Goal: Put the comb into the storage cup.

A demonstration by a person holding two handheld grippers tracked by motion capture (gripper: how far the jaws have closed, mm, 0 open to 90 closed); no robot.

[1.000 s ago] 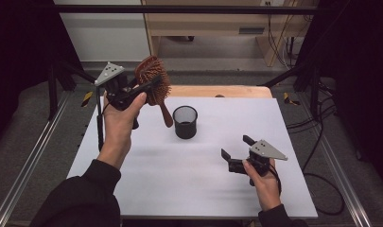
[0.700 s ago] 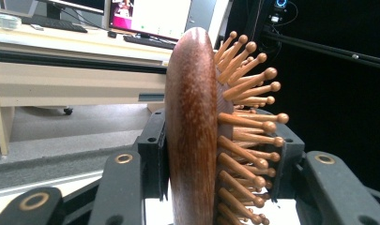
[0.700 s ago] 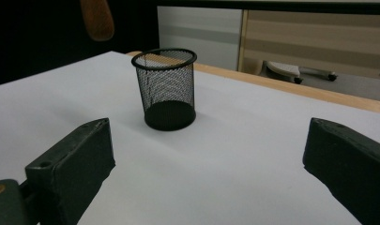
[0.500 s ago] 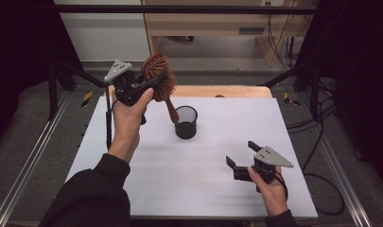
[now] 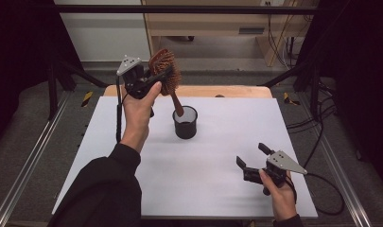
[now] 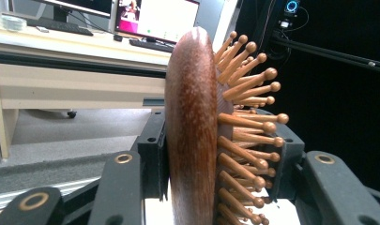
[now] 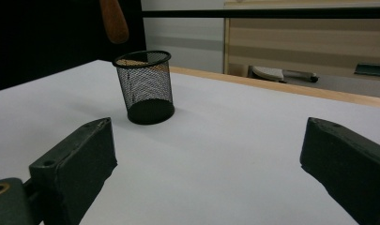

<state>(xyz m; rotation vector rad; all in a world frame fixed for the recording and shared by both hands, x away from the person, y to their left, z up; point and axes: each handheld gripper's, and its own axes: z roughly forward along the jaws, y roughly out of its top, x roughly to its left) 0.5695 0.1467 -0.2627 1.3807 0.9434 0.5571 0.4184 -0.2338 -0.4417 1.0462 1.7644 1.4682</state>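
Observation:
My left gripper (image 5: 157, 78) is shut on the head of a brown wooden hairbrush (image 5: 164, 72), held up in the air above the table's far left. The brush handle slants down to the right, its tip just over the rim of a black mesh cup (image 5: 185, 122). In the left gripper view the hairbrush (image 6: 192, 136) stands edge-on between the jaws, its pegs pointing right. My right gripper (image 5: 252, 158) is open, low over the white table near the front right. In the right gripper view the mesh cup (image 7: 144, 87) stands upright ahead, with the handle tip (image 7: 114, 19) hanging above it.
The white tabletop (image 5: 217, 156) has a wooden strip (image 5: 236, 91) along its far edge. Metal frame rails run along both sides. A wooden desk (image 5: 213, 26) stands behind the table.
The left gripper has carried the hairbrush to the right, bringing the handle tip over the mesh cup. The right gripper has drifted slightly toward the front right.

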